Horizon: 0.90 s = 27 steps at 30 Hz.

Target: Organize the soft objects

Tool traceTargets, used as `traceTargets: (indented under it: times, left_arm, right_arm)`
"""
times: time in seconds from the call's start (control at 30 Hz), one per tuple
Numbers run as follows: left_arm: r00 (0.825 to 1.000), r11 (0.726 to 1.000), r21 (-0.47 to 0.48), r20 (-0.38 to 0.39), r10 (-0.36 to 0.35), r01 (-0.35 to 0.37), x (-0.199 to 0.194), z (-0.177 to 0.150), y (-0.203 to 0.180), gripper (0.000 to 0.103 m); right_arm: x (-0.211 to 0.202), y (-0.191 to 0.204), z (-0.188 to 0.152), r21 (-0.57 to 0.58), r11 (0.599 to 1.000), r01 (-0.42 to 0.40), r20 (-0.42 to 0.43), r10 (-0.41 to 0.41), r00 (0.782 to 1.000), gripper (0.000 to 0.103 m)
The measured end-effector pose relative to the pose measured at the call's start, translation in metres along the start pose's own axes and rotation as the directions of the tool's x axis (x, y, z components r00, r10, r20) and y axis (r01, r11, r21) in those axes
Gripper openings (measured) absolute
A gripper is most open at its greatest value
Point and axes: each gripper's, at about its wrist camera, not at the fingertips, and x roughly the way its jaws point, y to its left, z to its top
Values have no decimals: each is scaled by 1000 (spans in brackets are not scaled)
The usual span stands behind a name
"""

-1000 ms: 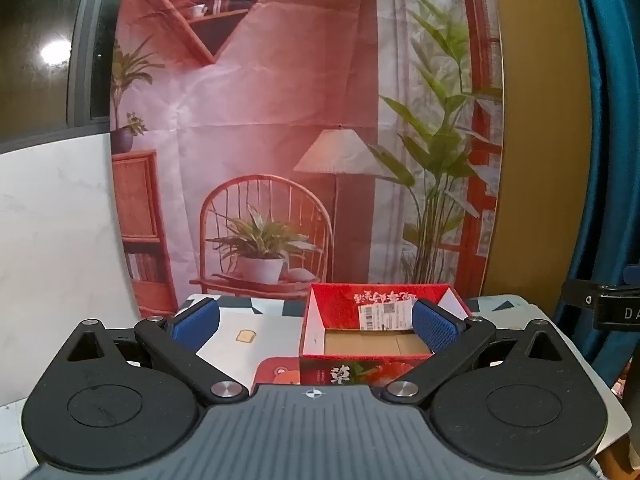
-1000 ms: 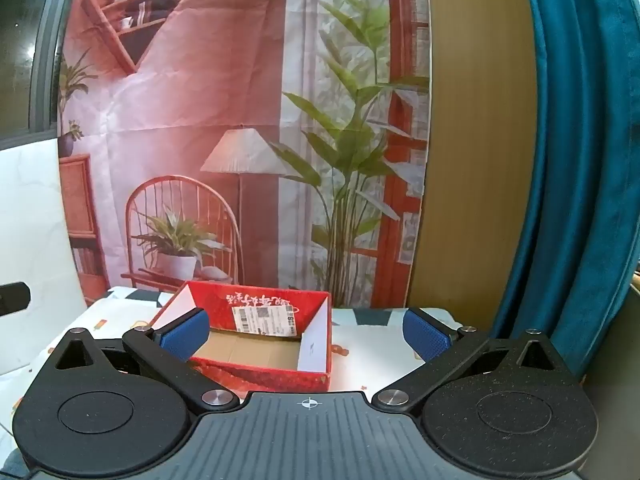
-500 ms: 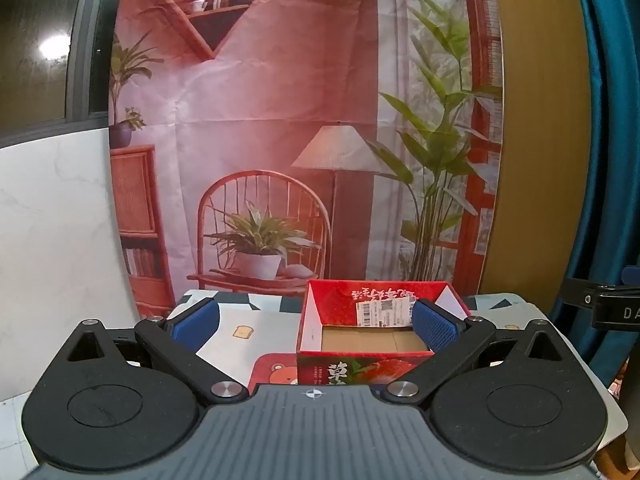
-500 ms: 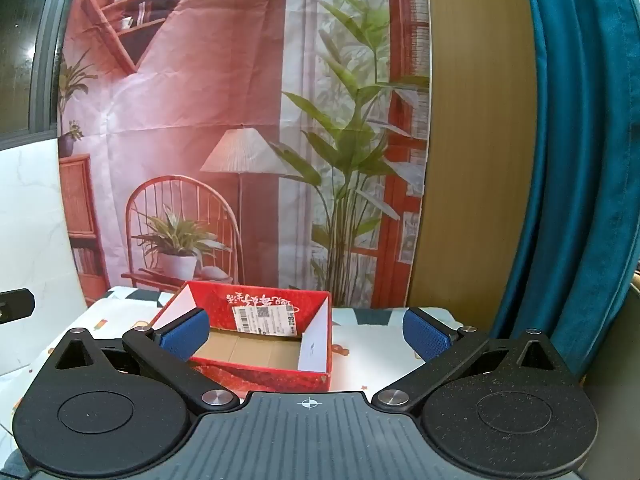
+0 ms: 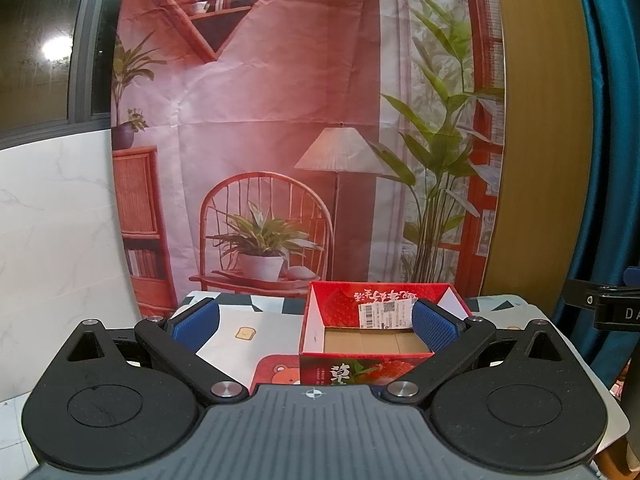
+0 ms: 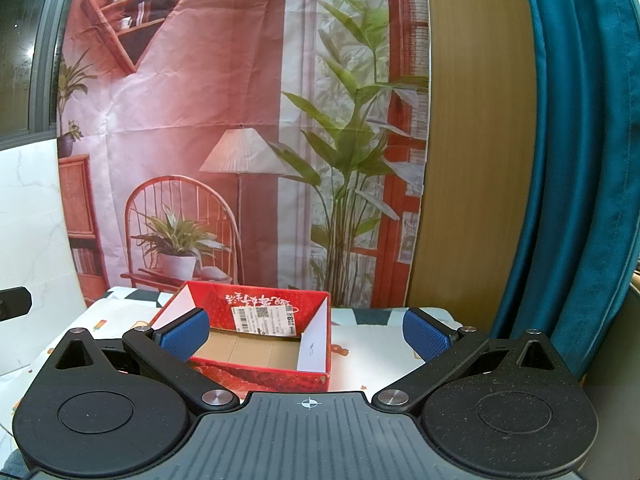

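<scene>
On the table (image 5: 532, 312), covered with a printed cloth (image 5: 256, 330) of small cartoon motifs, a red box (image 5: 372, 364) stands open-topped, and no soft object can be seen in either view. Its inside is shown bare: a brown corrugated floor, white inner walls, a glossy red outside printed with strawberries, and a white barcode label (image 6: 264, 320) stuck on the far inner wall. The box is judged light, thin-walled cardboard, stiff enough to keep its shape but easily dented or slid on the cloth if it is knocked; a wall rim would be the place to pinch it, should it need steadying.

Both grippers are held above the near edge of the table, pointed at the box. The left gripper (image 5: 314, 324) is spread wide and empty, its blue ribbed pads (image 5: 196, 324) well apart. The right gripper (image 6: 306, 334) is likewise wide and nothing is held.

Whatever soft things are to be sorted lie out of frame, so their weight and give cannot be told. It is supposed that they would compress and sag, and would best be taken at the bulk of the body with a gentle close. The ribbed rubber pads should grip fabric well.

Behind the table a creased backdrop (image 6: 200, 120) printed with a chair, lamp and plants is hung; a teal curtain (image 6: 576, 160) falls at the right.
</scene>
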Motion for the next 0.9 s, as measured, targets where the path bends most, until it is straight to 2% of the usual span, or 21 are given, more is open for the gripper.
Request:
traceTargets:
  times: [0.9]
  left_arm:
    - [1000,1000,-7,10,7,-7,0,-3,-1,103]
  right_arm:
    - [3,0,-3,-2,1000,0,0,0,1000,103]
